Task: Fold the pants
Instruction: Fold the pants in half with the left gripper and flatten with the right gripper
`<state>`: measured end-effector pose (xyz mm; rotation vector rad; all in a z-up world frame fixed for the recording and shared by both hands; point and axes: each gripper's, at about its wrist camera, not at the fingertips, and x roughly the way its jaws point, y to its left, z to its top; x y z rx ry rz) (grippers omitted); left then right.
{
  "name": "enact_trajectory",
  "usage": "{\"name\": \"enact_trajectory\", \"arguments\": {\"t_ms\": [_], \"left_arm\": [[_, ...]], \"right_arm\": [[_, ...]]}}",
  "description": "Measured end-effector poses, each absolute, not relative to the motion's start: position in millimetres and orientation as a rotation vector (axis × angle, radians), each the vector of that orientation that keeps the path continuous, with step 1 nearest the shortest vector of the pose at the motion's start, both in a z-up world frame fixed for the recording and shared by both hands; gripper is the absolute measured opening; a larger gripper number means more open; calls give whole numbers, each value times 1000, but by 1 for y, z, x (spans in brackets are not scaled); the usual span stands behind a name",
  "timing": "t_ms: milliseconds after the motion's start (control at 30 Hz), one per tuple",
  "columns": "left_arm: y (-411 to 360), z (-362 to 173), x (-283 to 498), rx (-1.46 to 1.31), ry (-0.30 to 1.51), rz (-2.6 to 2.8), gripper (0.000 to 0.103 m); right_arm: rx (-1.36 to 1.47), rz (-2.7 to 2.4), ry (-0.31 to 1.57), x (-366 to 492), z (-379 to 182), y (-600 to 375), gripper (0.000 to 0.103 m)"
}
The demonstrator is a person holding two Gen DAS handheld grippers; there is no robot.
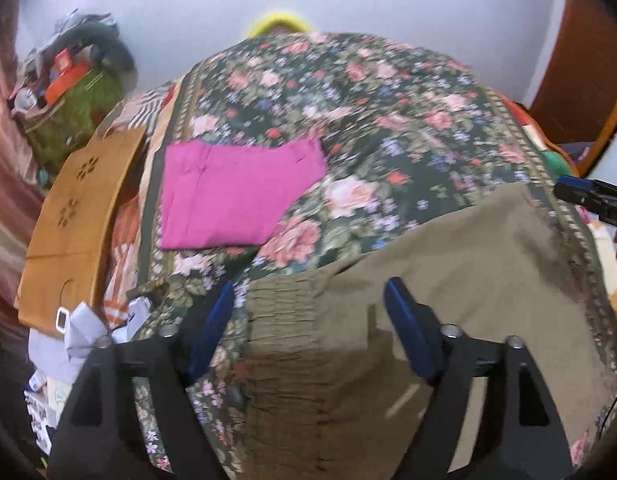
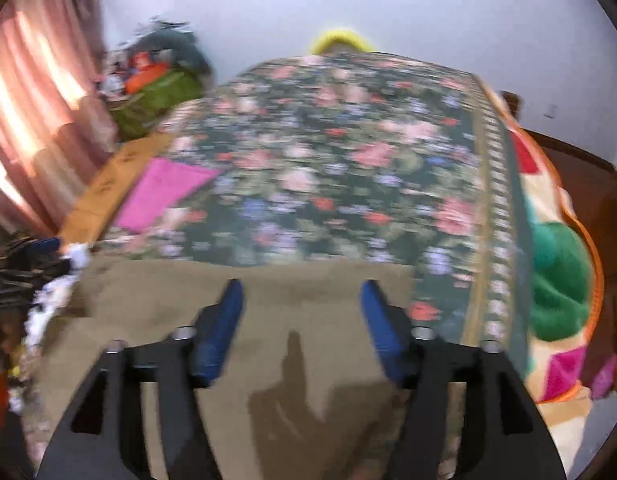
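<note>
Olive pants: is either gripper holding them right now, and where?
Nothing is held. The left gripper and right gripper both stand open above the olive pants, which lie flat on the floral bedspread.

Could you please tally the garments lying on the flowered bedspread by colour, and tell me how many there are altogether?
Pink folded garment: 1
Olive-brown pants: 1
Total: 2 garments on the flowered bedspread

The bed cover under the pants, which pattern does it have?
The bed cover is dark green with flowers, clearest in the left wrist view.
</note>
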<state>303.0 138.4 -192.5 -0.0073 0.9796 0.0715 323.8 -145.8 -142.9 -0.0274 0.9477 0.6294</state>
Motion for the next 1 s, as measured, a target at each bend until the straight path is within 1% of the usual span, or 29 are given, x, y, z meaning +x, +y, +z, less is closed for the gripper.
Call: {"name": "enact_trajectory", "arguments": {"t_ms": [33, 67, 133, 167, 267, 300, 367, 433, 533, 667, 1000], "left_arm": [[133, -191, 304, -11, 978, 59, 93], [130, -190, 305, -12, 980, 52, 96], [121, -192, 308, -9, 998, 35, 97], [117, -194, 310, -4, 1010, 32, 97], [108, -208, 315, 10, 1056, 27, 97], [107, -216, 316, 6, 1083, 15, 97], [105, -231, 316, -9, 1134, -7, 97], [104, -246, 315, -12, 1184, -20, 97], [100, -253, 305, 44, 1172, -6, 99], [100, -251, 290, 58, 1154, -12, 99], [114, -244, 254, 5, 1134, 10, 99]], "right_arm": [[-32, 666, 941, 318, -138, -135, 73], [-38, 692, 936, 314, -136, -127, 74], [-51, 748, 953, 305, -138, -107, 80], [-50, 769, 969, 302, -141, -101, 81], [-39, 818, 1043, 295, -160, -80, 81], [-40, 832, 1093, 294, -170, -71, 81], [-102, 864, 1217, 290, -193, -56, 81], [-171, 881, 1274, 282, -212, -48, 82], [-196, 878, 1248, 269, -219, -53, 86], [-147, 881, 1282, 261, -217, -70, 86], [-127, 849, 1269, 222, -203, -107, 86]]}}
